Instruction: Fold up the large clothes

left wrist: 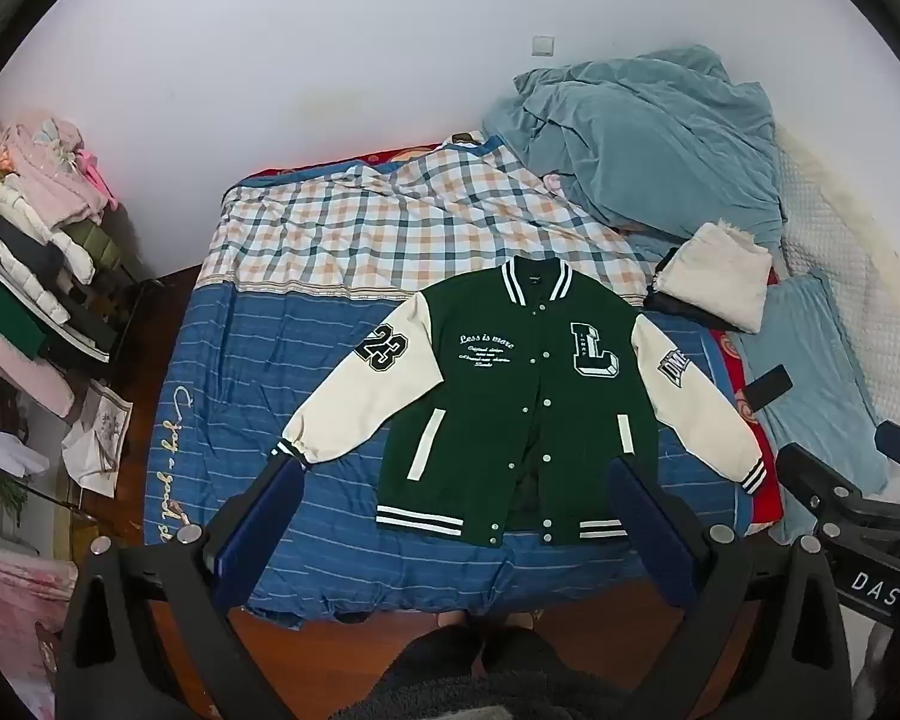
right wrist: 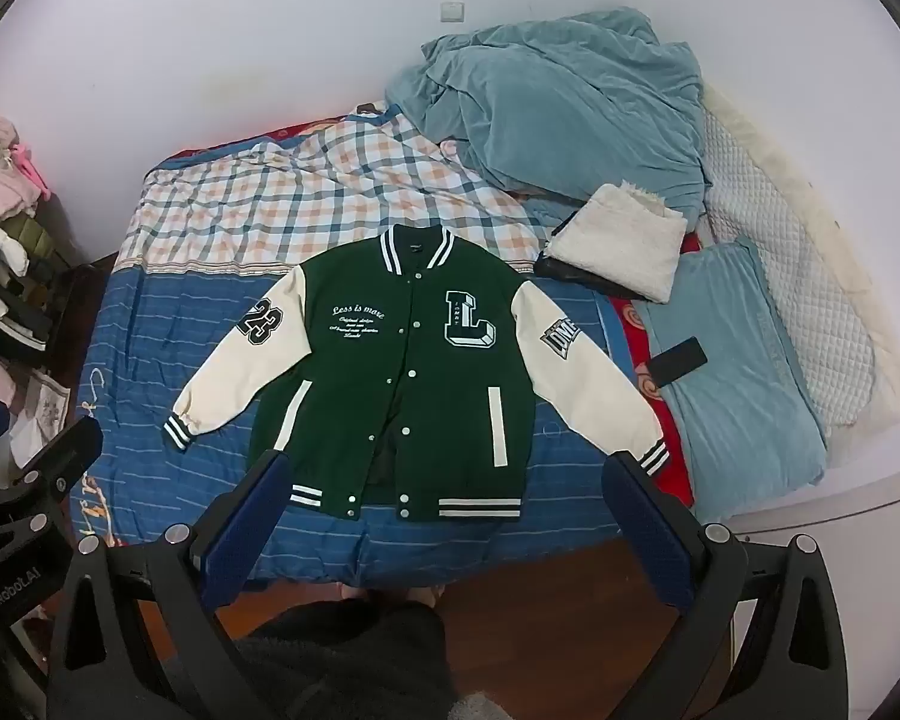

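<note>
A green varsity jacket (left wrist: 510,396) with cream sleeves lies flat and face up on the bed, snapped shut, both sleeves spread outward. The right wrist view shows the same jacket (right wrist: 402,372) spread the same way. My left gripper (left wrist: 453,474) hangs open above the jacket's hem, its blue pads wide apart with nothing between them. My right gripper (right wrist: 450,468) is also open, held high over the hem, and holds nothing. Each gripper's black frame shows at the edge of the other's view.
The bed has a blue striped sheet (left wrist: 306,372) and a checked cover (left wrist: 366,222). A rumpled blue blanket (left wrist: 648,138), a folded cream fleece (left wrist: 714,282) and a black phone (left wrist: 768,387) lie at the right. Stacked clothes (left wrist: 36,252) fill a rack at left. Wooden floor and the person's feet are below.
</note>
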Demonstrator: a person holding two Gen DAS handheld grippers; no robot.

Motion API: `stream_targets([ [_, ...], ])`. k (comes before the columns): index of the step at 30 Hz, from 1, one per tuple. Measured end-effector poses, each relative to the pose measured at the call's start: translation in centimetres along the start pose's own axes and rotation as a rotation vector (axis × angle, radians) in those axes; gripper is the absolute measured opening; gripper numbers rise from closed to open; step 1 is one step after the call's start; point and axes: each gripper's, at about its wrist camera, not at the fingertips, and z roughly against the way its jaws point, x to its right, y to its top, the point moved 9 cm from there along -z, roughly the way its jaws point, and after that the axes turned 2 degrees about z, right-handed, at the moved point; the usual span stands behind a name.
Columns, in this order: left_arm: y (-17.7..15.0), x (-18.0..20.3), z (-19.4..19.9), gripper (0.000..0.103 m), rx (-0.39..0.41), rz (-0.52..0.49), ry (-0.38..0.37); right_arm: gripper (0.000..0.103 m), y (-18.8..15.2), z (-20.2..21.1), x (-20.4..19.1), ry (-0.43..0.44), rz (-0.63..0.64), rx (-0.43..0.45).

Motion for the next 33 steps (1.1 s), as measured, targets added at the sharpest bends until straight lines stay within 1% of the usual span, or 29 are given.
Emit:
stream_targets([
  [15, 0.0, 0.0, 0.1, 0.103, 0.004, -0.003, -0.001, 0.103, -0.8, 0.0, -0.6, -0.004, -0.004, 0.008],
  [17, 0.1, 0.1, 0.1, 0.103, 0.005, -0.003, 0.001, 0.103, -0.4, -0.2, 0.1, -0.007, 0.0, 0.004],
  [23, 0.5, 0.3, 0.1, 0.103, 0.008, -0.002, 0.003, 0.103, 0.0, 0.6, 0.4, -0.007, -0.001, 0.007],
  [24, 1.0, 0.5, 0.2, 0.103, 0.008, -0.001, 0.004, 0.103, 0.2, 0.6, 0.5, -0.008, -0.001, 0.007],
  [27, 1.3, 1.1, 0.4, 0.103, 0.008, 0.001, 0.004, 0.103, 0.2, 0.8, 0.5, -0.008, -0.002, 0.01],
  [33, 1.4, 0.7, 0.5, 0.103, 0.01, 0.0, 0.001, 0.103, 0.4, 0.7, 0.7, -0.01, -0.002, 0.013],
])
